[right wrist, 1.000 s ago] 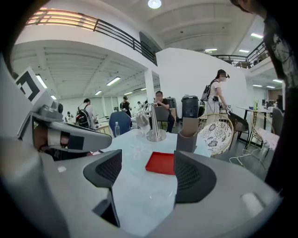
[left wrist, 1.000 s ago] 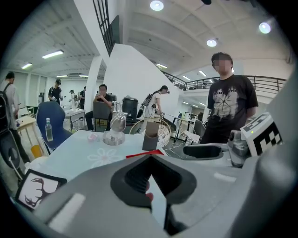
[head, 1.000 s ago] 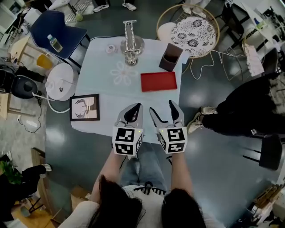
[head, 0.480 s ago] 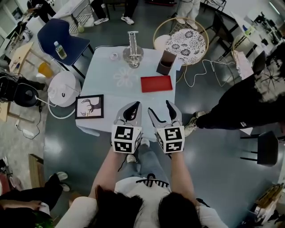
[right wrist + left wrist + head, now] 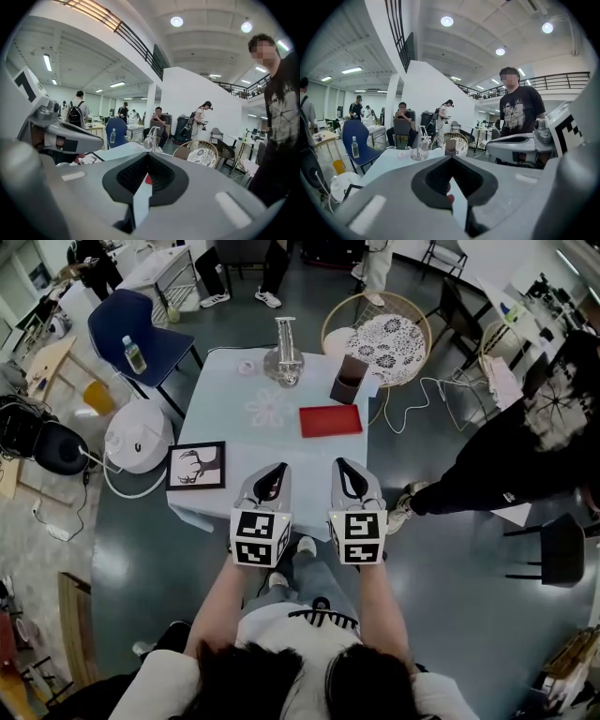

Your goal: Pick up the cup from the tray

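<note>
1. Compared with a second ago, the counter (image 5: 281, 446) shows smaller, since the view has drawn up and away from it. Both pairs of fingers hang side by side over its near edge, as they did then.
2. Ahead of the right fingers (image 5: 211, 192) lies the red tray (image 5: 330, 420), its long axis running crosswise to the line they point along. Its surface looks bare.
3. The right fingers were spread wide in the earlier frames and have just been closing. They are now pressed together with nothing between them. The left fingers (image 5: 403, 197) are likewise pressed together and empty.
4. The brown cup (image 5: 349, 379) stands upright just beyond the tray's far edge, apparently off it. I cannot tell whether its base touches the rim.
   - It is almost straight ahead of the right fingers, with the tray between.
   - From the left fingers it is ahead and to the right.
   - It is well apart from both.
5. The right hand looks the nearer. It would have to reach forward over the tray, and its fingers must spread again before they can take the cup's sides.
</note>
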The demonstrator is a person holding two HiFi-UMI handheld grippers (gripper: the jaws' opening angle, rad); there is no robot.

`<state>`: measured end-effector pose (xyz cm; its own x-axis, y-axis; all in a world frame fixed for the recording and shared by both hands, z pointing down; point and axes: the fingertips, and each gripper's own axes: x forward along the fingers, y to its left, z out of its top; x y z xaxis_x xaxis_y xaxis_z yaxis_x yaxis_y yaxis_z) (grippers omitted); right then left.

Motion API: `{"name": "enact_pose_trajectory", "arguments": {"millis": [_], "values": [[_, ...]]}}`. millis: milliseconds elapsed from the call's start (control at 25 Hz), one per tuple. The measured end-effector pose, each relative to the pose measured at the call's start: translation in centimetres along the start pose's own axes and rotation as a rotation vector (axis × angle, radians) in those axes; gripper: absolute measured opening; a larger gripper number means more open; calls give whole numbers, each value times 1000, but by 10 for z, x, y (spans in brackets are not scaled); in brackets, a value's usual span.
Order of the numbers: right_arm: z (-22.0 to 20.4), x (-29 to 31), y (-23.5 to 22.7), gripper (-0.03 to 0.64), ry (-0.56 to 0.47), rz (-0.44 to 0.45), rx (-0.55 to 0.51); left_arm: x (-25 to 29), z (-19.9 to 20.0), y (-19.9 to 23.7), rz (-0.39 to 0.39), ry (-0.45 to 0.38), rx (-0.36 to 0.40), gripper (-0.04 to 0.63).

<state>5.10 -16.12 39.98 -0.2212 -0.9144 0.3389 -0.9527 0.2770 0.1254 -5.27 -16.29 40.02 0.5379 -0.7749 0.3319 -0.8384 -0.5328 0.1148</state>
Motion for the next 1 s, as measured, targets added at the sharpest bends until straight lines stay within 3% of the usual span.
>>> {"name": "enact_pose_trajectory", "arguments": {"millis": [800,1000], "values": [[8,-15,24,18,10,-4,9,-16,12,-1,-35,-42,-20,0],[11,-16,27,18,5,-18,7,-18,25,-6,-56,-68,14,0]]}}
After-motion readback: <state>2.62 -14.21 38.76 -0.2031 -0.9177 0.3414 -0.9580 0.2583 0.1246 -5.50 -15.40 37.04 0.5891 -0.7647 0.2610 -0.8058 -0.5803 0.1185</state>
